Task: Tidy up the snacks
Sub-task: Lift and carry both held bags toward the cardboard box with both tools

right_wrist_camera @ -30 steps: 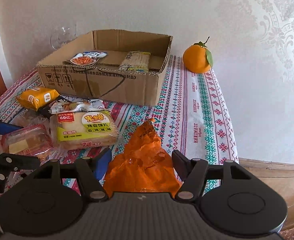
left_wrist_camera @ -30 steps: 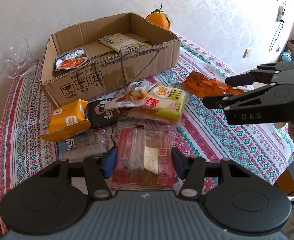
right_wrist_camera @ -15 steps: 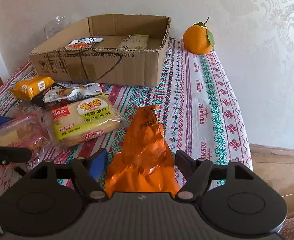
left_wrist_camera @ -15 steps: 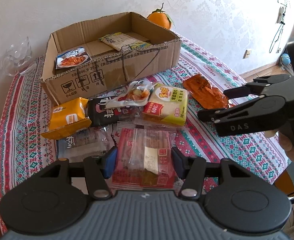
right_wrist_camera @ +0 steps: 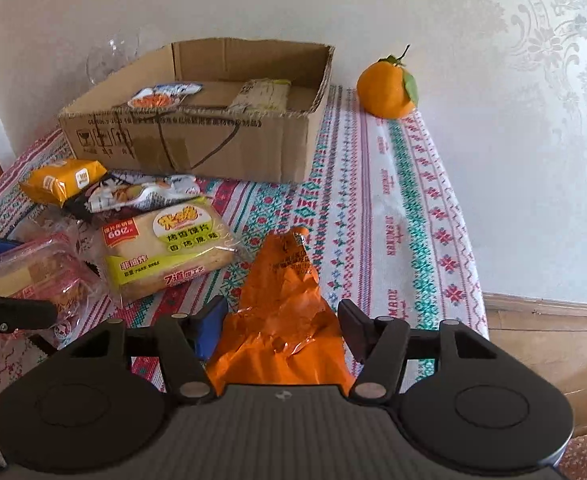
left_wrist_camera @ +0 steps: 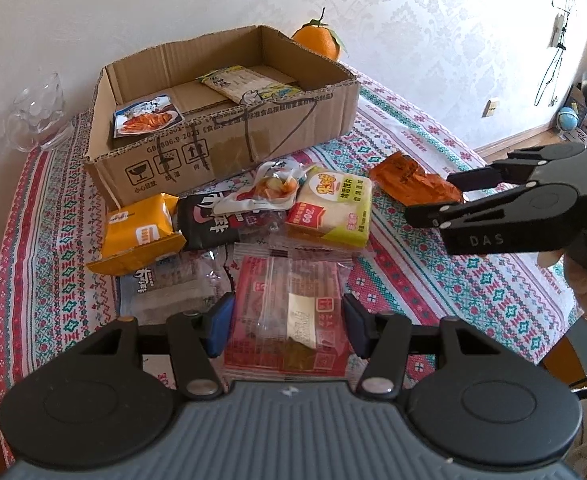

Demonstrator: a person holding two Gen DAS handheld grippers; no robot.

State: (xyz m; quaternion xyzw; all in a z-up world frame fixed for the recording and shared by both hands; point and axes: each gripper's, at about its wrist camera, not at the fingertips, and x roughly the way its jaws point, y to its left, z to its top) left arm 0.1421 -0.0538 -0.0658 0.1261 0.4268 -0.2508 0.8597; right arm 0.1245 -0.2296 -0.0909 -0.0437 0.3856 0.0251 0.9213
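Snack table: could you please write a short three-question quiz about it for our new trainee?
1. True or false: the orange fruit sits inside the cardboard box.
2. How many snack packets lie inside the box?
3. Where is the bread-slice packet? A: in the box. B: on the tablecloth in front of the box. C: on the floor.

Key: 1 false, it stands beside the box. 2 two: the food-photo packet and the pale packet. 3 B.

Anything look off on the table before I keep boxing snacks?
The snacks in front of the cardboard box lie heaped, the white pouch resting on the black packet. The orange wrapper is crumpled. Nothing looks spilled or torn.
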